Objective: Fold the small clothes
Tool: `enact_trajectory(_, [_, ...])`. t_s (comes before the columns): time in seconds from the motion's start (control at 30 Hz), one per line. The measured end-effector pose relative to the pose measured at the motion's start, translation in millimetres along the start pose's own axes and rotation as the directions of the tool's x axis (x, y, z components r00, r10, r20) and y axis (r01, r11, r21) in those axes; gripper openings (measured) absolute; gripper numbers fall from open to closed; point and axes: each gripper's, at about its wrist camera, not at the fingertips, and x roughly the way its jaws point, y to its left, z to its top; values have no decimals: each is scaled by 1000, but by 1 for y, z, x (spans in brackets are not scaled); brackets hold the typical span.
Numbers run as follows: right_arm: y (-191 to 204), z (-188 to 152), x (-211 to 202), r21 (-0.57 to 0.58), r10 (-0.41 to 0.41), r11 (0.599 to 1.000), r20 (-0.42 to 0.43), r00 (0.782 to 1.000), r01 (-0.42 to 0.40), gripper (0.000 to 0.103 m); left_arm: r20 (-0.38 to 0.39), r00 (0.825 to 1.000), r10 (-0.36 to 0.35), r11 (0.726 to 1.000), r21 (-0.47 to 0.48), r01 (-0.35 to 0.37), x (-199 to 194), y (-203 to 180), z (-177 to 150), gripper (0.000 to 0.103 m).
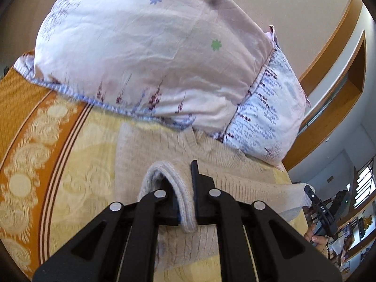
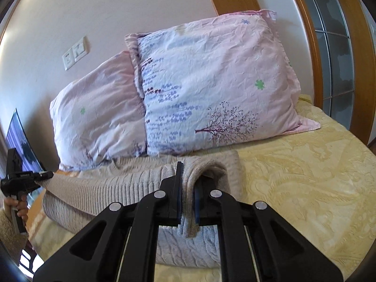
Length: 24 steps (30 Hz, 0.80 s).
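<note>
A beige knit sweater (image 1: pixel 211 164) lies across the yellow bedspread (image 1: pixel 89 155), its neck toward the pillows. My left gripper (image 1: pixel 185 202) is shut on a fold of the sweater's ribbed hem and holds it up. My right gripper (image 2: pixel 186 199) is shut on the other end of the same hem (image 2: pixel 117 188), which stretches taut between the two. The sweater (image 2: pixel 98 202) shows doubled over in the right wrist view. The right gripper shows at the right edge of the left wrist view (image 1: pixel 319 206), the left gripper at the left edge of the right wrist view (image 2: pixel 25 176).
Two pink floral pillows (image 2: pixel 211 82) (image 2: pixel 98 117) lean on the wall behind the sweater; they also show in the left wrist view (image 1: pixel 145 54). An orange patterned border (image 1: pixel 23 141) runs along the bed's left side. A wooden door frame (image 2: pixel 315 54) stands at right.
</note>
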Motion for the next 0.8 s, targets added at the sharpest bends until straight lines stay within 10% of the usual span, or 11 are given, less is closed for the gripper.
enact_trajectory(0.43, [-40, -5, 98, 235, -21, 969, -231, 973, 77, 8, -106, 994, 27, 987, -153, -43, 88, 46, 17, 6])
enact_trajectory(0.53, [-42, -1, 112, 285, -11, 954, -276, 961, 92, 22, -115, 993, 20, 983, -177, -41, 94, 49, 17, 8])
enact_trajectory(0.63, [-44, 11, 117, 364, 54, 931, -236, 970, 37, 54, -111, 994, -11, 974, -225, -14, 97, 51, 21, 22])
enact_trajectory(0.8, [-35, 38, 84, 350, 69, 936, -81, 994, -37, 55, 38, 999, -30, 965, -260, 39, 57, 49, 37, 53])
